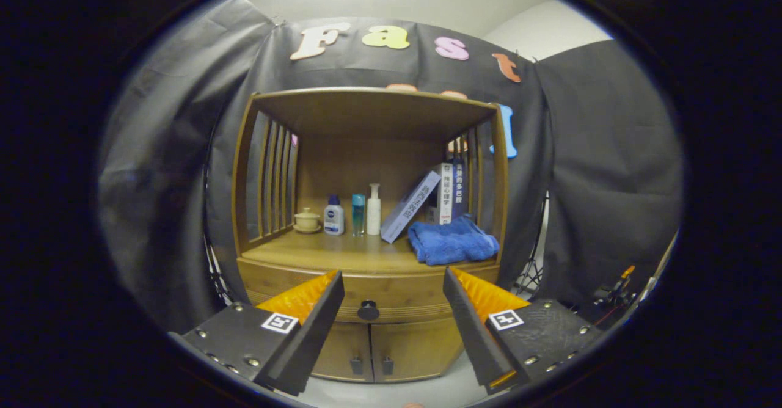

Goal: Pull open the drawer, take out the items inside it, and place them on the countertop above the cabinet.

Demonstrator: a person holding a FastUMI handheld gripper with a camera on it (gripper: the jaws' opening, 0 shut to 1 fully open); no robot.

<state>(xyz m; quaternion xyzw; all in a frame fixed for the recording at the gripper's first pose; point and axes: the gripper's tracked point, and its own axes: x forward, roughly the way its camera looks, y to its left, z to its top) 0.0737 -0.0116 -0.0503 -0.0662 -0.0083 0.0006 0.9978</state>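
Closed still: the wide wooden drawer (pixel 366 295) with its round dark knob (pixel 368 310), set just under the tabletop (pixel 330 255) of the bamboo-coloured cabinet (pixel 366 225). Nothing yet pulled, so by judgement the very first step, the approach to the knob. Contents of the drawer hidden behind its front; impossible to say what lies inside. Tool (pixel 394 286) spread wide, holding nothing, fingers to either side of the knob but apparently short of it. Next move, most likely: forward onto the knob, closing on it squarely, then a straight pull outward without lifting. Below the drawer, two small wooden doors (pixel 372 350) with dark handles, both shut. Above, on the tabletop inside the open slatted frame: a folded blue towel (pixel 452 241) at the right front, a few upright books (pixel 449 193) behind it with one pale book (pixel 410 206) leaning against them, then a tall white pump bottle (pixel 374 209), a slim teal bottle (pixel 358 214), a squat white bottle with a blue cap (pixel 333 215), and a small cream lidded cup on a saucer (pixel 306 220). Free room for the items at the left front, by the look of it.
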